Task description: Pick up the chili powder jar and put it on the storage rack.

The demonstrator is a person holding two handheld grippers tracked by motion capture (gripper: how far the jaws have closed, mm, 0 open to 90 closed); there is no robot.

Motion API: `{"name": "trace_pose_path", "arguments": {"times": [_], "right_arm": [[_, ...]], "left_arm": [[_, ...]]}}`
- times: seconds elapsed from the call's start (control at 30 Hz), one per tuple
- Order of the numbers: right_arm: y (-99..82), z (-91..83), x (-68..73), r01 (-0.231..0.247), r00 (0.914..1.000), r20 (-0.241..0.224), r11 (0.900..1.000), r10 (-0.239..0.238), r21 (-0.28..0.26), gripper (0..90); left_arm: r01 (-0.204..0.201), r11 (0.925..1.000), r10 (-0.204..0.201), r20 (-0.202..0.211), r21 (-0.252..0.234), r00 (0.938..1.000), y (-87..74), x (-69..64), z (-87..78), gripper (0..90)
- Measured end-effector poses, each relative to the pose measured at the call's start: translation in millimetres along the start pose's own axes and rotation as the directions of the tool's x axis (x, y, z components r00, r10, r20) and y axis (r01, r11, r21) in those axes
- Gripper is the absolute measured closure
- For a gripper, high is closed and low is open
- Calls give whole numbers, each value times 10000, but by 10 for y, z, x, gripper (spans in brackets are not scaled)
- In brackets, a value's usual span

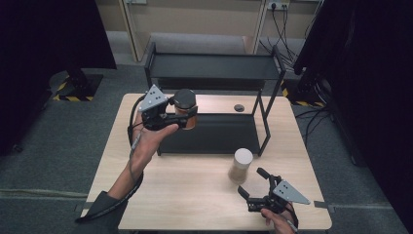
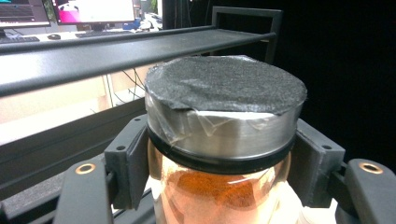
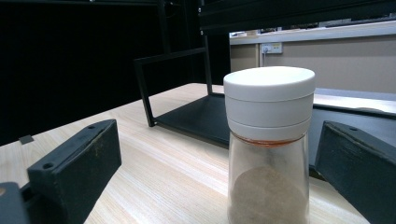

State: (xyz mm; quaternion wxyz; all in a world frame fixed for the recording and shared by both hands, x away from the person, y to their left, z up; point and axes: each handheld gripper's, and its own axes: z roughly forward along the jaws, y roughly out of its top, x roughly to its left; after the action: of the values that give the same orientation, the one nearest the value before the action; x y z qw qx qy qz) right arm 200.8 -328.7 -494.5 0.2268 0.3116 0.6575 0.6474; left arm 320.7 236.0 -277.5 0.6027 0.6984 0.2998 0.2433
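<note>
**Left gripper carries a spice jar at the rack, right one frames a second jar on the table**

Up at the far left, the left gripper (image 1: 187, 116) has its jaws pinched on a glass jar (image 1: 185, 108), clamping the glass just under the lid. The left gripper view gives the close look: orange-red powder (image 2: 210, 189) sits inside the glass, topped by a silver metal lid (image 2: 219, 133) with a dark, rough pad (image 2: 224, 81) stuck across its top and some clear film wrinkled around the rim. The jar stands upright, long axis vertical, lid up. It hangs off the table, over the left end of the black rack's lower shelf (image 1: 214, 134), with the upper shelf (image 1: 209, 66) beyond and above it.

Down at the near right, the right gripper (image 1: 252, 182) has its jaws spread wide, pointing far-left toward a second jar (image 1: 240, 165). This one stands upright on the wooden table (image 1: 185, 195), white cap (image 3: 269, 100) on top, pale beige powder (image 3: 266, 196) filling the lower part of the clear body. In the right gripper view the jar sits between the two open jaws, nearer the right one, with a gap on both sides, touching neither.

The white-capped jar stands just in front of the rack's near edge, close to its right-hand front leg (image 1: 267, 124). Bare tabletop stretches to its left and near side; the table's right edge lies beyond the right gripper.
</note>
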Motion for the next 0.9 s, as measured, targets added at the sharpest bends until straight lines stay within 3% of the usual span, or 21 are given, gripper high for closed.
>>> {"name": "trace_pose_path", "arguments": {"times": [0.4,0.53,0.9], "right_arm": [[3,-4,-3,-6,10000,-10,10000,6,-5,6],[1,-8,-4,-13,10000,-16,10000,13,-12,6],[3,-11,-4,-34,10000,-37,10000,34,-31,6]], "left_arm": [[-129,9999,129,-121,41,9998,320,1,28,317],[-2,10000,2,-69,18,10000,427,3,54,317],[43,10000,-41,-422,52,9991,675,17,116,317]]}}
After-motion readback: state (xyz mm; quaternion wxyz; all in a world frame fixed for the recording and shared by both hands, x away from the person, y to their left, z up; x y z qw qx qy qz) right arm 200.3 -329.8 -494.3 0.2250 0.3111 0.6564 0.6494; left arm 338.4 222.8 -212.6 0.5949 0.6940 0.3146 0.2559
